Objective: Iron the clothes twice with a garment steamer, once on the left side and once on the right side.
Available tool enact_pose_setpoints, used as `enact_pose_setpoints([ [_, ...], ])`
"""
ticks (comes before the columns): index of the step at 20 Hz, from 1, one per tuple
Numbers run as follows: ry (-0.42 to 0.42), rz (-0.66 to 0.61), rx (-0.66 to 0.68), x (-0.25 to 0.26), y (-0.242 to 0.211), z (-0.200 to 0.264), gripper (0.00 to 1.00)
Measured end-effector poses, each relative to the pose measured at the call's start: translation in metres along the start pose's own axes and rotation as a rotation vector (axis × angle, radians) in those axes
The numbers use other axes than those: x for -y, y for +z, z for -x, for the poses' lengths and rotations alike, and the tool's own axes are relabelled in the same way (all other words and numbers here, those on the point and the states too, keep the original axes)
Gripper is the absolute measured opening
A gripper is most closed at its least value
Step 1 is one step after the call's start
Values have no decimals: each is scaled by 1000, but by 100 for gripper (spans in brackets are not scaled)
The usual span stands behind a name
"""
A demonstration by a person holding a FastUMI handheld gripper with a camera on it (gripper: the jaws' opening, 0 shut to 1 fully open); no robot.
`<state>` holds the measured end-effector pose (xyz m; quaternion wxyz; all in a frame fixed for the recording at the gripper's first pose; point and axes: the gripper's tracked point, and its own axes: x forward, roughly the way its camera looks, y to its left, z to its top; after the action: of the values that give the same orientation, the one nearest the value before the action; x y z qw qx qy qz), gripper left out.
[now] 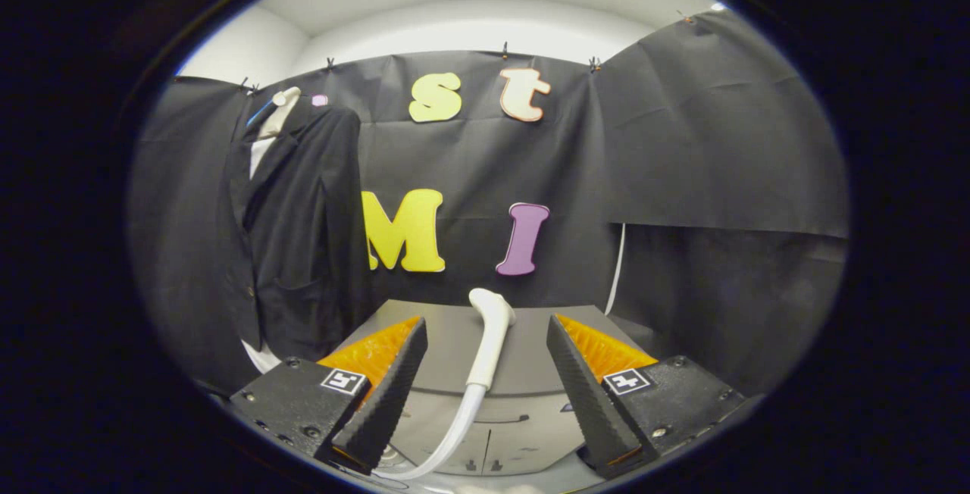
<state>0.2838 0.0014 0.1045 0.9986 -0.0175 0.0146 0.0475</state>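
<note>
A white garment steamer head (489, 339) lies on a grey table (530, 327), its handle pointing back toward me and its white hose (447, 441) curling down between my fingers. My gripper (485, 331) stands open, one finger on each side of the handle, neither one touching it. A dark suit jacket (299, 229) over a white shirt hangs on a hanger against the booth wall, beyond and to the left of my left finger.
The grey table's near edge has seams or drawer lines (492, 433) under the hose. A thin white cord (617, 267) runs down the wall behind the table's right corner. Black cloth walls enclose the back and both sides.
</note>
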Motion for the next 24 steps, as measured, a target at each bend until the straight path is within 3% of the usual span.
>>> enact_pose_setpoints([
  [9,46,-21,-204,7,-49,-150,99],
  [16,52,-2,-356,11,-98,-205,98],
  [20,23,-11,-424,20,-116,-217,92],
  [24,20,-35,-460,20,-124,-221,73],
])
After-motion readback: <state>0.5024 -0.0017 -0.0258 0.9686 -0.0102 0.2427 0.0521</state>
